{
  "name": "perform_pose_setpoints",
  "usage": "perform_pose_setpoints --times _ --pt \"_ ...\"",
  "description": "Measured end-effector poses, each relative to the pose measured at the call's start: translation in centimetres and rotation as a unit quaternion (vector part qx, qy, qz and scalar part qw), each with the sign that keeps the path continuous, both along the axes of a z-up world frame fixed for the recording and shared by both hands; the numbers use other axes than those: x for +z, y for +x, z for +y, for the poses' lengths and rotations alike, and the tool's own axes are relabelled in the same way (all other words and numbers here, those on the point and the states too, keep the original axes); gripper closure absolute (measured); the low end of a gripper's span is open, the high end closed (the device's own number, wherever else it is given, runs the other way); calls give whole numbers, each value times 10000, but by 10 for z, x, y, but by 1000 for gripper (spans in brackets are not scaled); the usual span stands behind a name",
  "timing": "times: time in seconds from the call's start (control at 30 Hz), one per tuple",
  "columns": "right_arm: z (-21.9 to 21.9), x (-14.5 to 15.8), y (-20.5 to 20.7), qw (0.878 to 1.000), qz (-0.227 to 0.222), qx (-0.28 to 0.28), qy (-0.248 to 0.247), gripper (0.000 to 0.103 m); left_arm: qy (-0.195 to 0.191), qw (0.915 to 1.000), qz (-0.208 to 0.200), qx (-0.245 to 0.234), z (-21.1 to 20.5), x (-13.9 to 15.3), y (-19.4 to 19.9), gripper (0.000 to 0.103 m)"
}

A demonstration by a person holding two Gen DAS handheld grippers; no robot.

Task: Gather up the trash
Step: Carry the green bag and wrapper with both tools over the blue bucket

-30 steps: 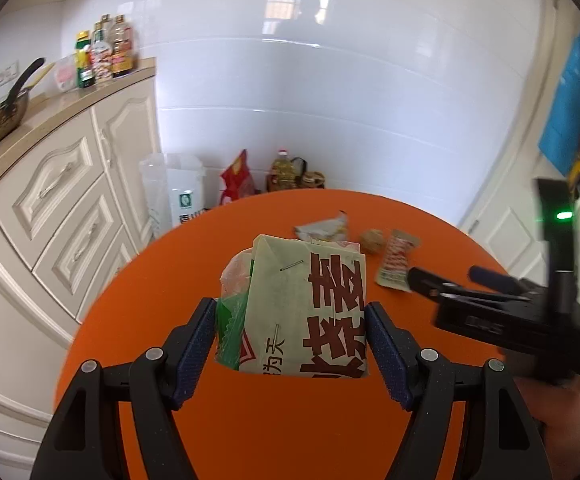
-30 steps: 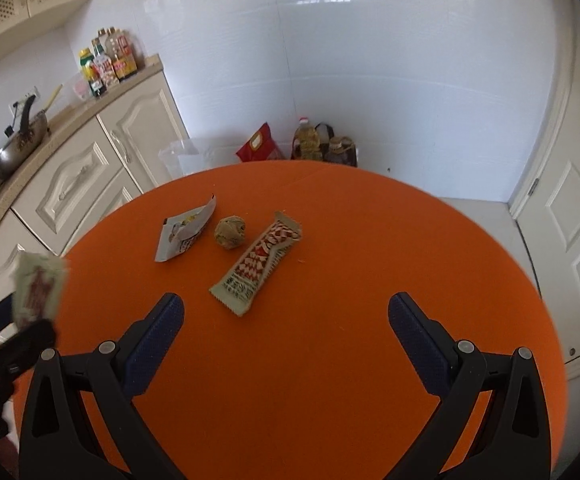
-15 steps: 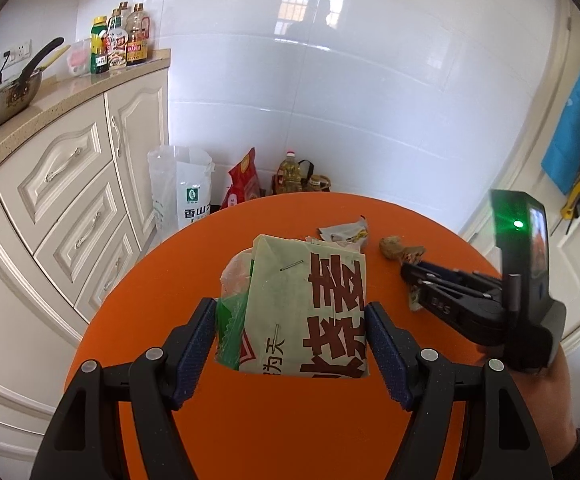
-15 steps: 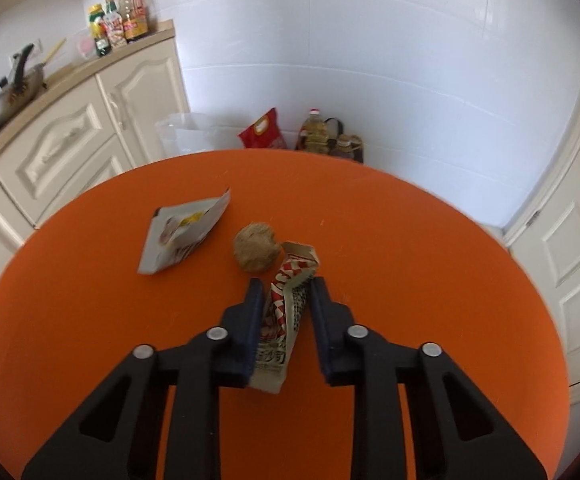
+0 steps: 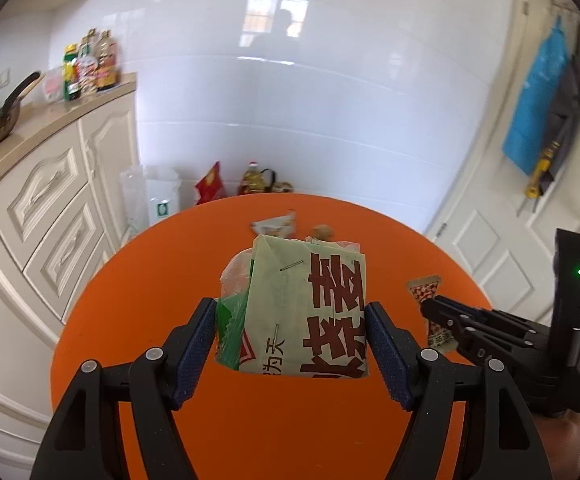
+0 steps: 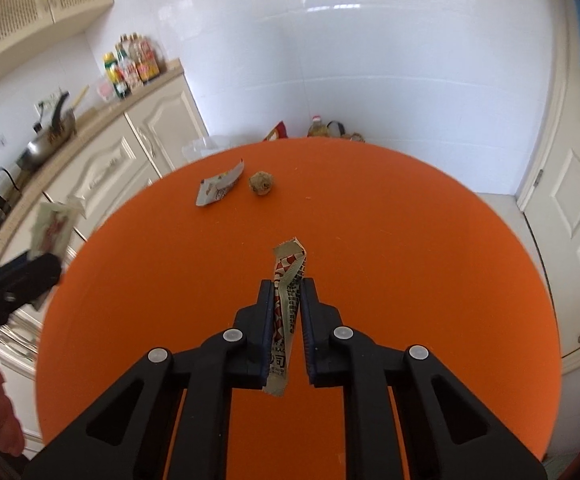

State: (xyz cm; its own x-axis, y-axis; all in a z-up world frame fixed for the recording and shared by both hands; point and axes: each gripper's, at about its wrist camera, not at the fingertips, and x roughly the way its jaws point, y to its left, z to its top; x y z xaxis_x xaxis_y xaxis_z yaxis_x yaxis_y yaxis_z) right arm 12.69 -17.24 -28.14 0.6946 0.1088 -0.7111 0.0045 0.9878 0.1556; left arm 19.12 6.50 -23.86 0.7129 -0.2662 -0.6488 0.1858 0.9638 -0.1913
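- Right gripper (image 6: 286, 300): jaws drawn in narrow, clamped on a long red-and-white checked wrapper (image 6: 288, 276). The wrapper stands up between the blue pads, its top end poking past the fingertips and its bottom end hanging below them, clear of the orange table (image 6: 409, 248).
- In the left wrist view the same wrapper (image 5: 423, 290) shows at the tip of the right gripper (image 5: 435, 312), lifted over the right part of the table.
- Left gripper (image 5: 290, 336): jaws held fairly wide, pads pressed on both sides of a pale green paper bag (image 5: 309, 312) with big red characters. A thin clear-and-green plastic bag (image 5: 232, 312) is tucked against the bag's left side, inside the same grip.
- The bag's mouth faces up; it sits to the left of the wrapper, apart from it.
- Left on the table, far side: a torn white packet (image 6: 220, 186) and, just beside it on the right, a small brown crumpled ball (image 6: 261, 182). Both lie well beyond either gripper, nothing between.
- Around: cream cabinets (image 6: 102, 172) on the left with a wok (image 6: 46, 146) and bottles (image 6: 132, 64) on the counter; a red bag and oil bottle on the floor behind the table.
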Motion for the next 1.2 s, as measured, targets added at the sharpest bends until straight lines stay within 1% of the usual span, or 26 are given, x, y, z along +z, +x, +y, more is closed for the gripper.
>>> perform_pose_setpoints --times 0.1,0.3,0.43,0.57,0.67,0.77,0.83,0.87,0.9,0.97,1.1,1.13,1.2 --pt "-15 17 -27 9997 -201 -136 77 91 43 9997 -125 -220 -14 9 -18 34" --pt "-46 50 -72 9971 -607 -460 59 91 82 9968 -353 -707 -43 24 -47 34" --pt "-67 72 -104 9939 -874 -679 30 91 69 9932 -506 -1046 -64 36 -67 34" --pt "-90 87 -132 9898 -1070 -939 15 91 69 9883 -630 -1384 -88 45 -83 34" --pt "-113 95 -159 9856 -1172 -1220 -35 91 60 9839 -666 -1660 -114 50 -89 34" --pt "-143 99 -189 9792 -1203 -1633 -105 91 49 9770 -641 -2033 -143 51 -96 34" --pt "-164 98 -207 9750 -1182 -1878 -119 91 23 9701 -559 -2360 -168 47 -99 34" --pt "-174 97 -215 9724 -1170 -2014 -110 91 6 9681 -514 -2454 -177 45 -95 34" --pt "-186 95 -225 9695 -1157 -2158 -109 91 12 9635 -468 -2634 -191 42 -99 34" --pt "-207 89 -240 9638 -1092 -2430 -108 91 0 9571 -382 -2871 -213 38 -98 34" --pt "-247 70 -271 9526 -873 -2915 -59 91 45 9411 -120 -3380 -257 20 -100 34" --pt "-257 63 -277 9503 -795 -3011 -27 91 135 9361 -31 -3514 -272 10 -103 34" --pt "-278 45 -286 9453 -603 -3202 114 91 273 9293 125 -3680 -291 -3 -101 34"
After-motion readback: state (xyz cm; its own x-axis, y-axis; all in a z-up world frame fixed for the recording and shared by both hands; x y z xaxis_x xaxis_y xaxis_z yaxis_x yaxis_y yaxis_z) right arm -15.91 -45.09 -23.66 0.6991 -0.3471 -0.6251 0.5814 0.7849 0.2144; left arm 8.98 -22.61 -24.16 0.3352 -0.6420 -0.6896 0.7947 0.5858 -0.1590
